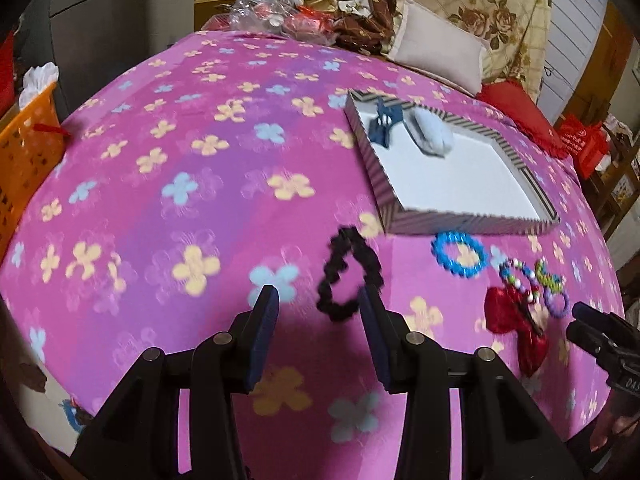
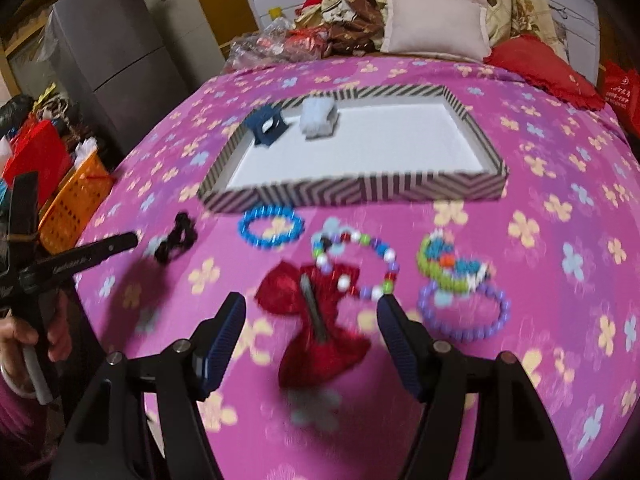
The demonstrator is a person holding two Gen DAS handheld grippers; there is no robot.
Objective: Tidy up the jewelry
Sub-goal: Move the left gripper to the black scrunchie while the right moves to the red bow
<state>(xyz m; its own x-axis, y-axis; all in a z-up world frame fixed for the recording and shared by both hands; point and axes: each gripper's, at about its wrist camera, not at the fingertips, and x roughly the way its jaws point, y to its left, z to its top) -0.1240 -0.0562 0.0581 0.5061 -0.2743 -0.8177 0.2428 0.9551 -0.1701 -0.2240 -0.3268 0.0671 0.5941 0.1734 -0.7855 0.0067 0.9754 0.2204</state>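
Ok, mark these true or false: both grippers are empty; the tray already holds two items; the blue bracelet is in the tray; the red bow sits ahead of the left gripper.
1. Left gripper and right gripper are both empty: true.
2. The striped tray holds two items: true, a dark blue clip and a pale blue piece.
3. The blue bracelet is in the tray: false, it lies on the bedspread in front of it.
4. The red bow sits ahead of the left gripper: false, ahead of the right one.

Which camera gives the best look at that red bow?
The right wrist view: the red bow lies whole and central, just beyond the open right gripper, its dark clip visible. In the left wrist view it sits small near the right edge, distorted.
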